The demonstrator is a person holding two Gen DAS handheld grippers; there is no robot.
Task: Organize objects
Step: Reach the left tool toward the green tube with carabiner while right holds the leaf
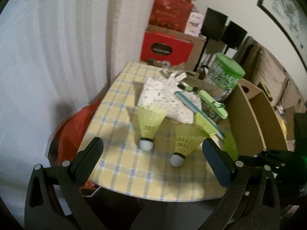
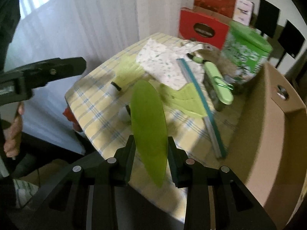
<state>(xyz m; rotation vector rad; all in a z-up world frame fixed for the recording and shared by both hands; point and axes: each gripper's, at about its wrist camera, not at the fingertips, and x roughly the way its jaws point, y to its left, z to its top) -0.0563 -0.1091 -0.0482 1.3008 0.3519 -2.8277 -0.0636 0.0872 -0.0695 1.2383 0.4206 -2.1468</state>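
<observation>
Two yellow-green shuttlecocks (image 1: 148,128) (image 1: 184,143) lie on the yellow checked tablecloth (image 1: 119,164). My left gripper (image 1: 152,159) is open, its fingers on either side of them and nearer to me. My right gripper (image 2: 150,149) is shut on a flat green oval disc (image 2: 148,118) and holds it upright above the table's near edge. Behind lie a white patterned cloth pouch (image 1: 163,99), a teal ruler (image 2: 201,103), a light green case with a clip (image 2: 218,82) and a pale green flat piece (image 2: 188,95).
A green printed tin (image 1: 224,74) stands at the back right. An open cardboard box (image 2: 272,115) stands to the right of the table. Red gift boxes (image 1: 165,46) are stacked behind. A white curtain hangs on the left.
</observation>
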